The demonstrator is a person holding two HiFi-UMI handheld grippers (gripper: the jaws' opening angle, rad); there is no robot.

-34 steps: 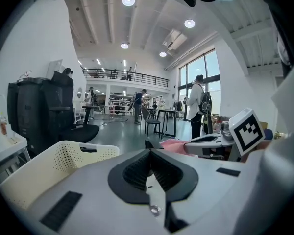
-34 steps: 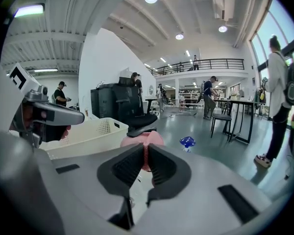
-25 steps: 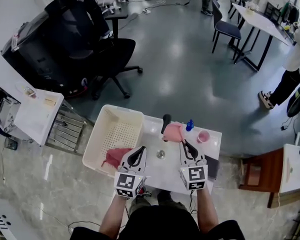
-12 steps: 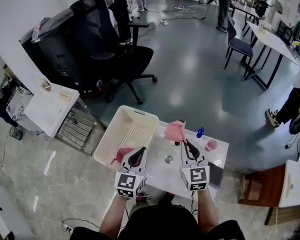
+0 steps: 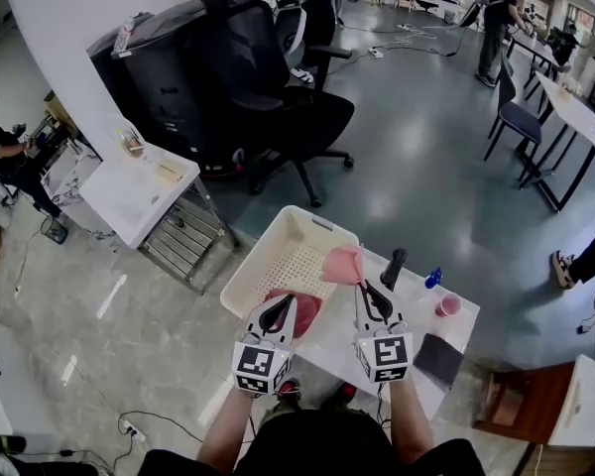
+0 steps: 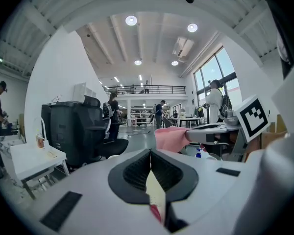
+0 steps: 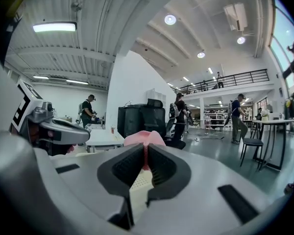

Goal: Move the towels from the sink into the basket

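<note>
Towel transfer at a white sink counter (image 5: 421, 317): in the head view, the right gripper (image 5: 363, 291) is pinching a light pink cloth towel (image 5: 342, 264) at its jaw tips. The cloth is hanging at the right-hand rim of a white perforated plastic basket (image 5: 253, 266). The left gripper (image 5: 276, 313) is hovering beside it, above a crumpled red cloth towel (image 5: 303, 311) that is lying inside the basket at its near edge. A black faucet (image 5: 393, 266), a blue bottle (image 5: 433, 278) and a pink cup (image 5: 447, 305) are standing on the counter. A black office chair (image 5: 297, 117) and a small white table (image 5: 139, 181) are sitting beyond on a glossy grey floor (image 5: 416, 167).

In the left gripper view, the left gripper's jaws are pressing together pad to pad. A sliver of red is showing through the gap behind them, and the pink towel is hanging ahead to the right.

In the right gripper view, the jaws are clamping on a fold of the light pink towel, with the basket's holed floor showing below.
</note>
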